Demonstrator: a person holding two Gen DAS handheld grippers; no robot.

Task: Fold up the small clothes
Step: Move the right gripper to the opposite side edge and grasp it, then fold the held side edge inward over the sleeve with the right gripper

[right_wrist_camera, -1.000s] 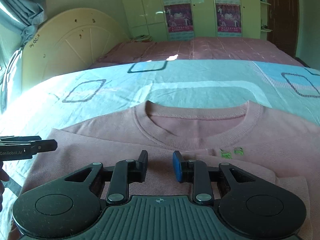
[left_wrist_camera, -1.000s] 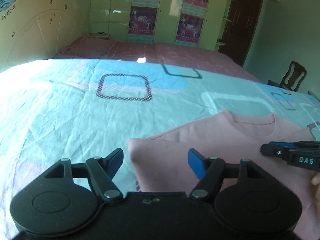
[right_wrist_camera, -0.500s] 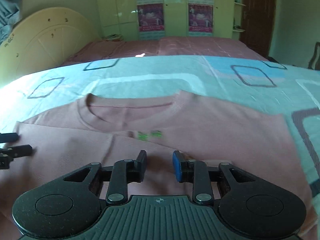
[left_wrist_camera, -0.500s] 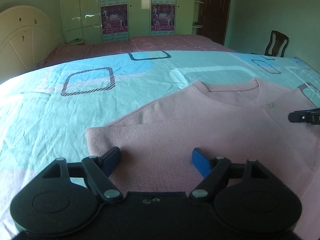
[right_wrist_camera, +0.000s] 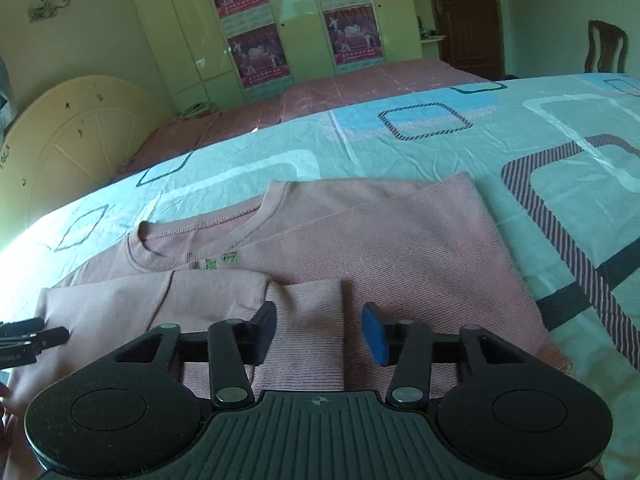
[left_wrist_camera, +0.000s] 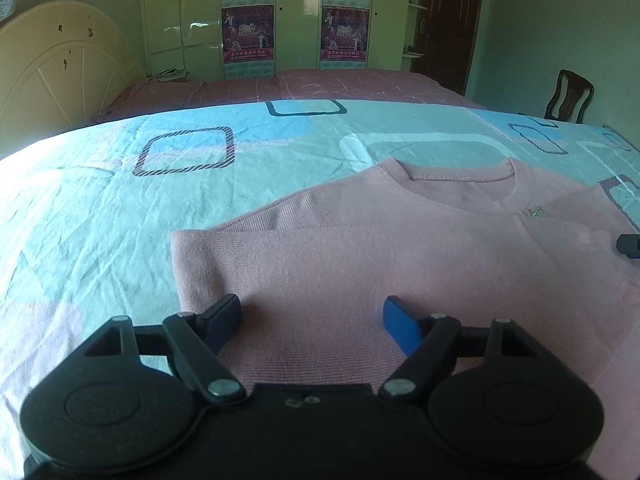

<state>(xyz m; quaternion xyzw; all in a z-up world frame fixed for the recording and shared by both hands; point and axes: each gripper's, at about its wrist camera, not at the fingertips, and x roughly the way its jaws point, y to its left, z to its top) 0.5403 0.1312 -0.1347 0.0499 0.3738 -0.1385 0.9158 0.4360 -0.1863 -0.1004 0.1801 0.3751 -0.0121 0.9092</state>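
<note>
A pink knit sweater point(left_wrist_camera: 360, 248) lies flat on the bed, collar away from me, with both sleeves folded across its front. My left gripper point(left_wrist_camera: 312, 316) is open just above the sweater's left part, nothing between its fingers. My right gripper point(right_wrist_camera: 320, 332) is open over the folded sleeve cuff point(right_wrist_camera: 304, 320) at the sweater's middle point(right_wrist_camera: 400, 248). The right gripper's tip shows at the right edge of the left wrist view point(left_wrist_camera: 630, 245), and the left gripper shows at the left edge of the right wrist view point(right_wrist_camera: 28, 338).
The bed sheet point(left_wrist_camera: 120, 208) is light blue with square patterns and wrinkles. A cream headboard point(left_wrist_camera: 52, 76) stands at the left, a pink bed point(left_wrist_camera: 320, 84) and green wardrobes point(left_wrist_camera: 300, 12) behind, a wooden chair point(left_wrist_camera: 570, 96) at the right.
The right gripper has opened wider and swung right along the sweater. The left gripper shifted slightly, staying open over the sweater's left part.
</note>
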